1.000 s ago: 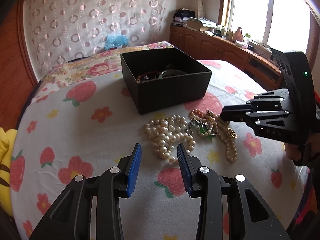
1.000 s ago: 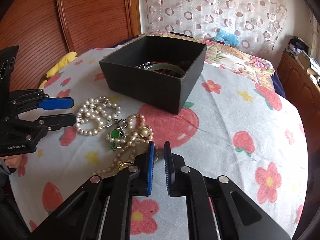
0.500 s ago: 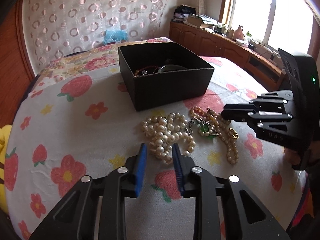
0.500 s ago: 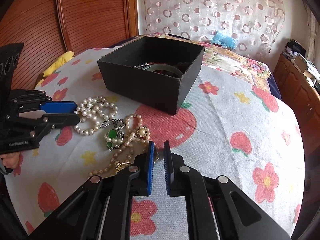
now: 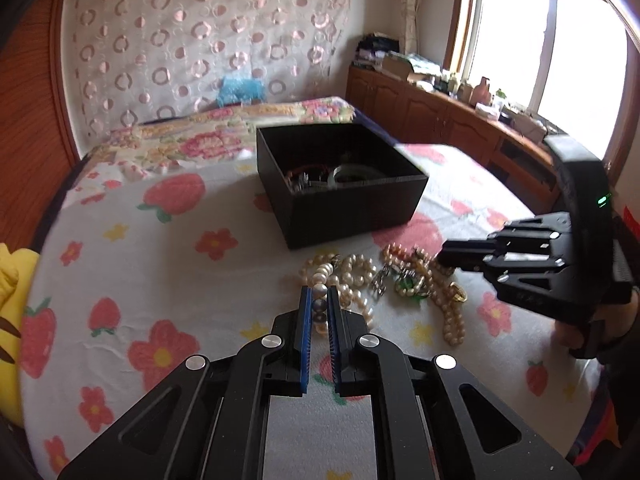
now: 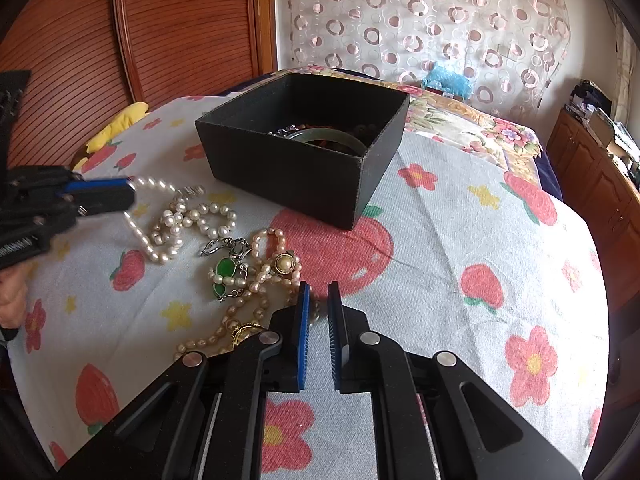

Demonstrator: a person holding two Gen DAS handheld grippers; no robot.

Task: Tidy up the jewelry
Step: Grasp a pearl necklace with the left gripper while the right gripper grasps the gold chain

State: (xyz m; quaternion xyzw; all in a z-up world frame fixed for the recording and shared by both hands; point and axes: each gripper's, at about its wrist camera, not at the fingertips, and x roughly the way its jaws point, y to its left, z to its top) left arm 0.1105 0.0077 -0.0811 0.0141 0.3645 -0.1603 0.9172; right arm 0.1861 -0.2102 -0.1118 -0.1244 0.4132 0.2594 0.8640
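Left claw (image 5: 319, 300) clamped on the white pearl necklace (image 6: 188, 222); right claw (image 6: 318, 296) clenched on nothing.

Left claw's blue pads (image 5: 306, 312) pinch a few pearls of the strand, one end pulled up off the sheet (image 6: 460, 240) while the rest trails in loops on the fabric, in front of the black box (image 6: 304, 160). Box sits open on the bed, holding a green bangle (image 6: 332, 138) and other tangled pieces, too dark to sort out. Just right of the white strand lies a heap: pinkish pearl strand (image 6: 256, 280), green pendant (image 6: 224, 268), silver clasp (image 6: 226, 245), round pearl brooch (image 6: 284, 263), gold ring (image 6: 245, 330). Right claw hovers over the heap's near edge, pads nearly together, nothing between them. Surface is a bed with a strawberry and flower print sheet.
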